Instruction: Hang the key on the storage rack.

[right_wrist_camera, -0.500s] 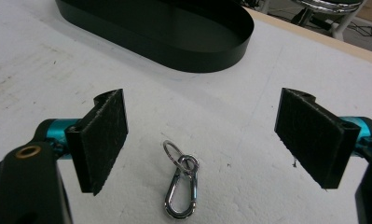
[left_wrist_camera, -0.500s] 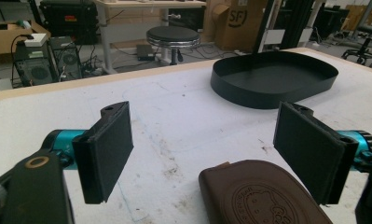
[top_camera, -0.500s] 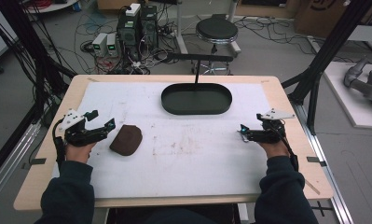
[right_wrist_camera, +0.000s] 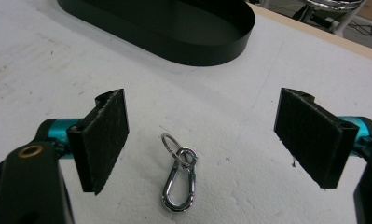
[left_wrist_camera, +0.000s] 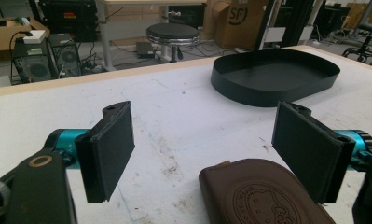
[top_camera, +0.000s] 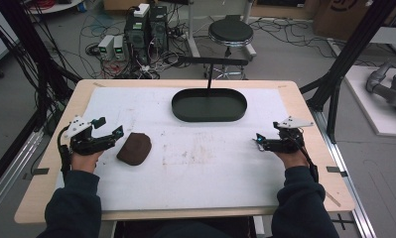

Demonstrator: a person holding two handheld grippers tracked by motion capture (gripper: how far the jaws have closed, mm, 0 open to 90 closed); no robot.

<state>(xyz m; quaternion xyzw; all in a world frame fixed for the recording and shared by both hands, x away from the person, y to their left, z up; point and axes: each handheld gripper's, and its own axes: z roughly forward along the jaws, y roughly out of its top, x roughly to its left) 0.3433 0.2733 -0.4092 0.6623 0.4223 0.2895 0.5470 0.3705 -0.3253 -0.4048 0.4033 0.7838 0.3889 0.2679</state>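
Black padded fingers [left_wrist_camera: 110, 149] of the left gripper [top_camera: 108, 130] stand wide apart, holding nothing. Between them, low and toward the right finger, lies a brown leather pouch [left_wrist_camera: 263, 196] with an embossed round emblem on top; whether the right finger touches its edge cannot be told. In the high view the pouch [top_camera: 135, 148] lies flat on the white sheet just beside the left gripper's tips. The right gripper [top_camera: 259, 142] is also spread wide and empty; its 2 black fingers [right_wrist_camera: 104, 140] flank a silver carabiner clip with a key ring [right_wrist_camera: 178, 172], which lies on the sheet between them, touching neither. Farther out, a black oval tray [top_camera: 209, 105] sits at the far middle of the surface [top_camera: 304, 104], well apart from both grippers, its walls low. Each gripper is held by a hand in a dark sleeve [top_camera: 71, 203]. Beyond the surface: a round black stool [top_camera: 230, 32], computer boxes [top_camera: 146, 25] and loose cables on the floor.
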